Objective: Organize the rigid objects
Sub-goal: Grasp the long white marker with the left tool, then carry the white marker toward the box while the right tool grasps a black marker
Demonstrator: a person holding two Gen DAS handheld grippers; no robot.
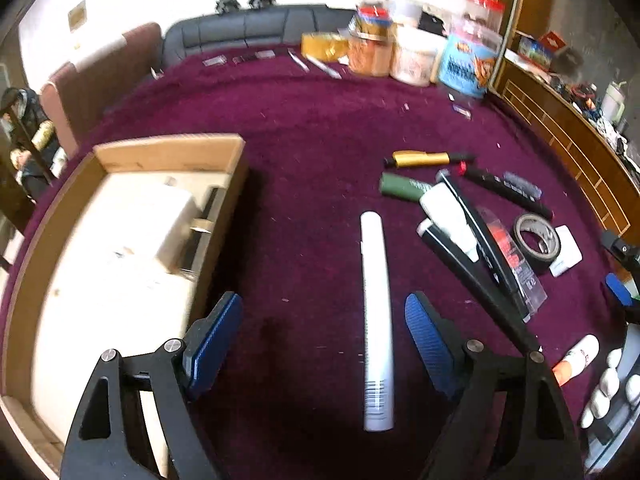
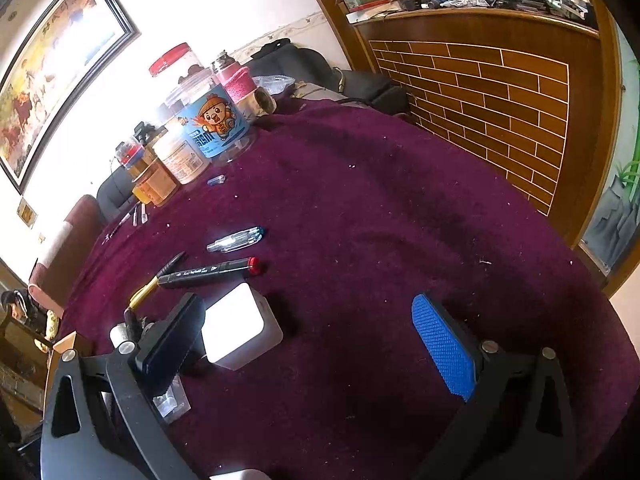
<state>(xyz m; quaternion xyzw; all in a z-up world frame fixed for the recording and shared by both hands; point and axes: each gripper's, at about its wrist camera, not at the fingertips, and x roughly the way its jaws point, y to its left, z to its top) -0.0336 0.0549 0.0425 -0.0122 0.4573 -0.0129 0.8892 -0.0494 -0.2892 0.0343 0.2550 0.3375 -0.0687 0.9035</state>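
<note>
My left gripper [image 1: 324,338] and right gripper [image 2: 316,344]: black cut-out frames, silver pivot screws, blue cross-hatched rubber finger pads [image 1: 426,338].

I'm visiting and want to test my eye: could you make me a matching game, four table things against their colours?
Things:
1. Tube
2. Tape roll
3. Pen
4. Marker cap

Colours:
a. red
b. white
c. gold
d. black

Pairs: 1-b, 2-d, 3-c, 4-a
</note>
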